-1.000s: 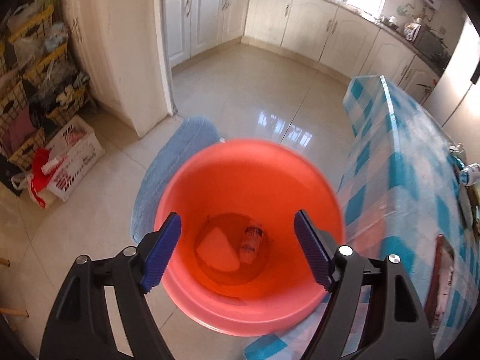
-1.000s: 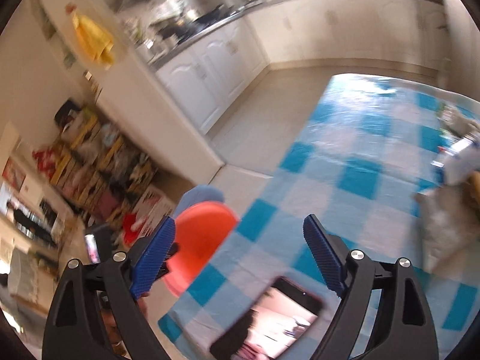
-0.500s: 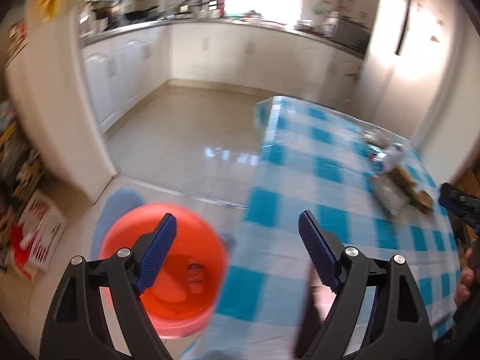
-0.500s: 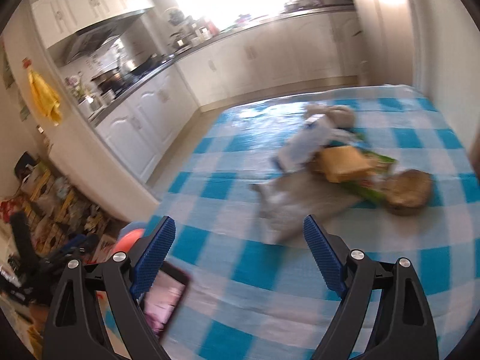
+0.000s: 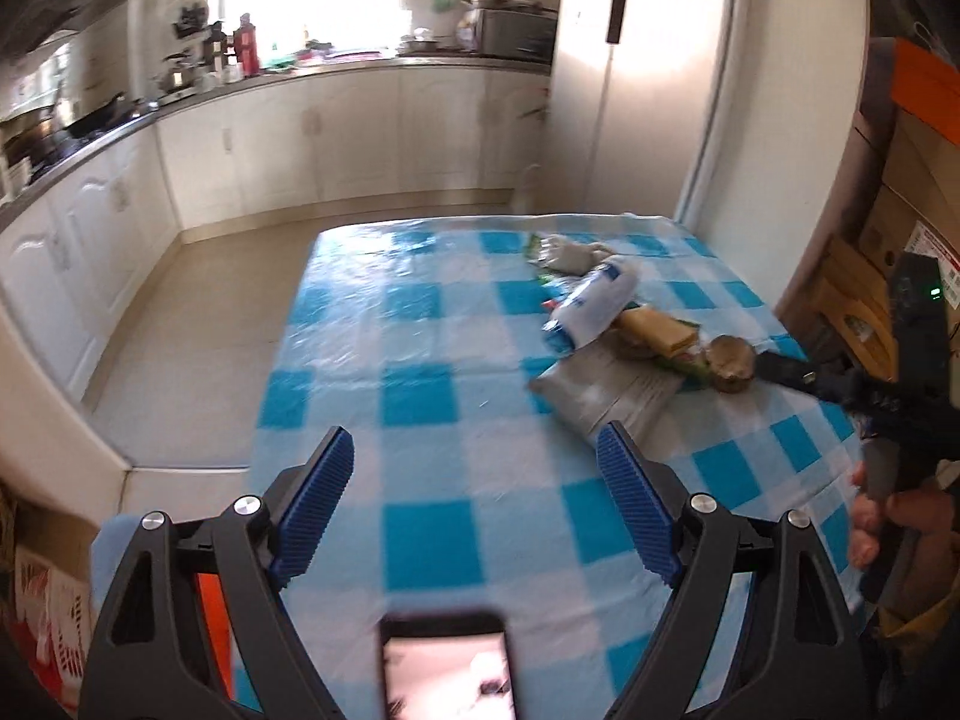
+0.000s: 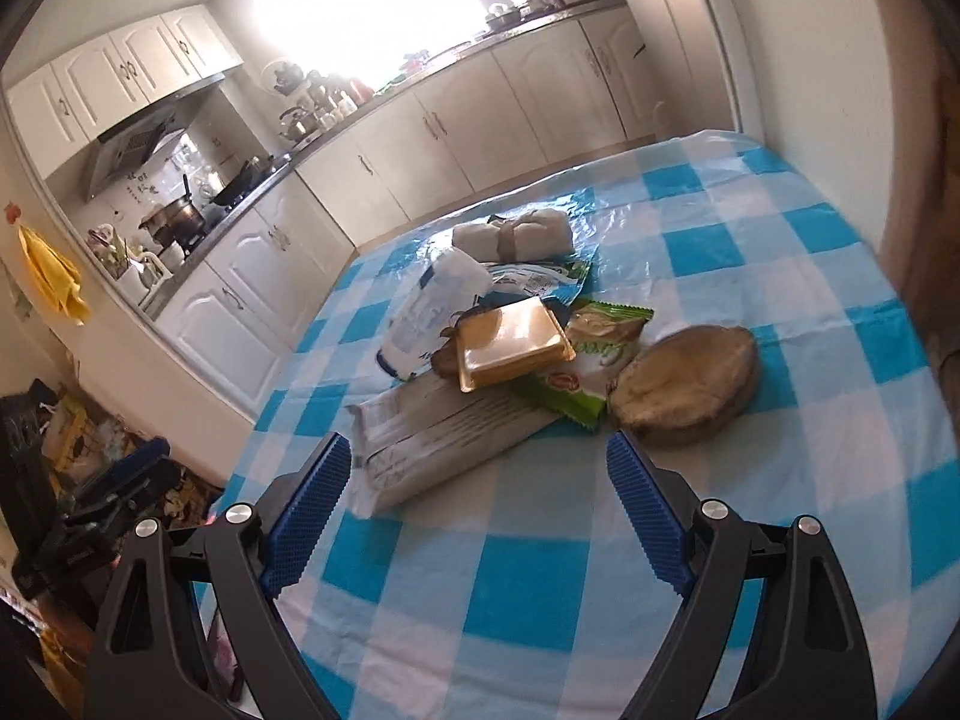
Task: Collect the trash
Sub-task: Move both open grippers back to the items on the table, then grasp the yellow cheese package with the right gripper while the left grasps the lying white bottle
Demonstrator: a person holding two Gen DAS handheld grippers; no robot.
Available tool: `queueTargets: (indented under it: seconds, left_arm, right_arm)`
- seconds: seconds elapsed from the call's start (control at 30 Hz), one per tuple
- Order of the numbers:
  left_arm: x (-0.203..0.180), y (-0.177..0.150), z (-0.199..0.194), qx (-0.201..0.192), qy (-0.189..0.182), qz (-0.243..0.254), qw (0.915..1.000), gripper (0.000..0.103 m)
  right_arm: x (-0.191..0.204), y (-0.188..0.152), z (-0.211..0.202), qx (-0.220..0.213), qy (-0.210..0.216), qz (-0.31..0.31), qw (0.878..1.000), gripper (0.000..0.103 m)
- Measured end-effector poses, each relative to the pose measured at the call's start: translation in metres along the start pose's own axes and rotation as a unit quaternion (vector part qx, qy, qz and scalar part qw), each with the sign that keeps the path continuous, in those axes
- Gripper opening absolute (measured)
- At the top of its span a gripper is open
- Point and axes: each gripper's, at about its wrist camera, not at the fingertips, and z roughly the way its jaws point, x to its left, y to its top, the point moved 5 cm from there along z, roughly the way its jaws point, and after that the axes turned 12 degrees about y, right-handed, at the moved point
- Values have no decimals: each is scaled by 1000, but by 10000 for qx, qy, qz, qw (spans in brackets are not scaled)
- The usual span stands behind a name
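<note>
Blue-and-white checked plastic tablecloth (image 6: 750, 252): glossy, wrinkled w/ glare. Flat grey paper-like packet (image 6: 432, 438): matt, creased. Green foil snack wrapper (image 6: 594, 348) shiny. Round brown wood slice (image 6: 684, 384): rough (bark-like edge). Blue ribbed gripper pads (image 6: 306, 516) look rubbery, matt; black arms plastic.

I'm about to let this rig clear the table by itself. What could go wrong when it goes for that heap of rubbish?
1. The trash is stacked: the yellow tray lies on the grey flat packet and the green wrapper, so pulling a lower piece could scatter the rest.
2. A phone lies at the near table edge under the open left gripper; it might get knocked off or binned.
3. The right gripper, also open, may snag the glossy tablecloth.
</note>
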Motion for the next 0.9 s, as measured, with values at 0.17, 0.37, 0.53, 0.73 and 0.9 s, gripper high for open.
queueTargets:
  seconds: [0.17,0.37,0.53,0.73,0.9]
  left_arm:
    - [-18,20,22,57,-171,28,9998,84]
    - [-34,35,42,145,-297,88,9994,84]
    - [-48,48,57,156,-541,168,9983,84]
    - [-73,60,82,218,-1036,413,9935,84]
    - [-84,63,113,389,-1109,629,9911,84]
  right_arm:
    - [-8,17,28,71,-34,-206,9998,82]
    - [-16,32,57,210,4,-400,9990,78]
    - [-16,35,75,378,-159,-782,9961,68]
    - [-24,29,83,501,-145,-828,9952,61]
    - [-26,27,79,434,-136,-763,9960,58]
